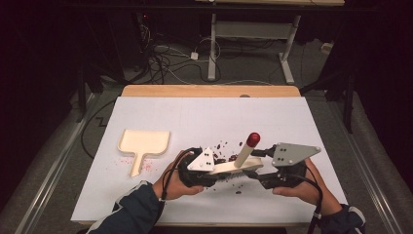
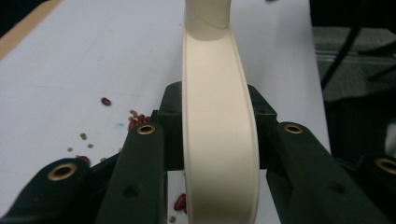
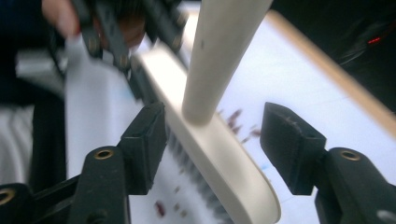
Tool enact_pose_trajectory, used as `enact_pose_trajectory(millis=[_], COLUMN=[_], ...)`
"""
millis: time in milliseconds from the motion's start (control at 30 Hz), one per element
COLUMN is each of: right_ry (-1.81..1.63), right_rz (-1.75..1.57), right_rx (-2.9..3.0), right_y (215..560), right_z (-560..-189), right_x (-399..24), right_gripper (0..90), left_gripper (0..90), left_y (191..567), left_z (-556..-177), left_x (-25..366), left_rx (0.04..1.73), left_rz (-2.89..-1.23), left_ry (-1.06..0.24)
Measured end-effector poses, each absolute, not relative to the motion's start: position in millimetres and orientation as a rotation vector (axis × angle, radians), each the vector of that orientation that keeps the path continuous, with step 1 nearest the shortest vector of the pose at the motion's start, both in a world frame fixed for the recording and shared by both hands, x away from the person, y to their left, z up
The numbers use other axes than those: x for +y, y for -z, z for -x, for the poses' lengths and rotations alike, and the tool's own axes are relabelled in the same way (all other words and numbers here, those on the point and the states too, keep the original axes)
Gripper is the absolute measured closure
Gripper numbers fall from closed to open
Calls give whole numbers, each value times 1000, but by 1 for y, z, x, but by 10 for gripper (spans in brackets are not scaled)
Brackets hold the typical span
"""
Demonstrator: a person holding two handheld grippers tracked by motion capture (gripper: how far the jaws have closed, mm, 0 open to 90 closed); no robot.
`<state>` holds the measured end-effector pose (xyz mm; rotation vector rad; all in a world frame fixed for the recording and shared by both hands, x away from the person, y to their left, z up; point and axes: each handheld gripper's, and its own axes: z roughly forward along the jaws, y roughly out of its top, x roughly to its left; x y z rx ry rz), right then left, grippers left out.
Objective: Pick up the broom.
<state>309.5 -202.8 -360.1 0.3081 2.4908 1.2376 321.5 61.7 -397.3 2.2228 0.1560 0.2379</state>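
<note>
the left tongs (image 1: pixel 221 170) are clamped across the back of the cream brush (image 1: pixel 238 168), which hangs low over the near middle of the white worktop (image 1: pixel 204 112), bristles down, its red-tipped handle (image 1: pixel 247 148) slanting up and away. the right tongs (image 1: pixel 260 155) stand open around the brush's other end, one pad on each side and neither pressing.

so the brush now rides on a single grip set well off toward one end. i judge the free end could sag or swivel in the left tongs, since the back is smooth and curved and gives the pads little to bite on. if it twists, the bristles could flick the beans (image 1: pixel 225 146) farther across the worktop rather than gather them toward the dustpan (image 1: pixel 144 141), which lies well apart at the left. the open right tongs could also knock the handle as they draw back.

the left gripper view shows the pads tight on both flanks of the brush back (image 2: pixel 218 140), and beans (image 2: pixel 106 101) loose on the sheet beside it. the right gripper view shows the clear gaps between its pads (image 3: pixel 148 140) and the brush (image 3: pixel 219 158), and the bristles underneath. the high view gives the dustpan and the pink smear beside it.
</note>
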Motion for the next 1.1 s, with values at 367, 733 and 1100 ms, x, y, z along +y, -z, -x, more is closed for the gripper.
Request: enact_pose_trajectory(millis=[367,733,1100], right_ry=[-1154,-1104,-1157], right_rz=[-128,-114,-369], right_rx=[2721,2703,2549], right_y=[392,391,376], right_z=[-311,-306,-319], right_x=[-172,-169,-196], right_gripper=[583,673,674], left_gripper=[655,435,176], left_y=[395,395,393], left_z=[-309,-310,-311], left_x=[73,75,119], left_rx=[10,47,329], left_rz=[-2241,-2231,-2113], left_ry=[-144,-255,-598])
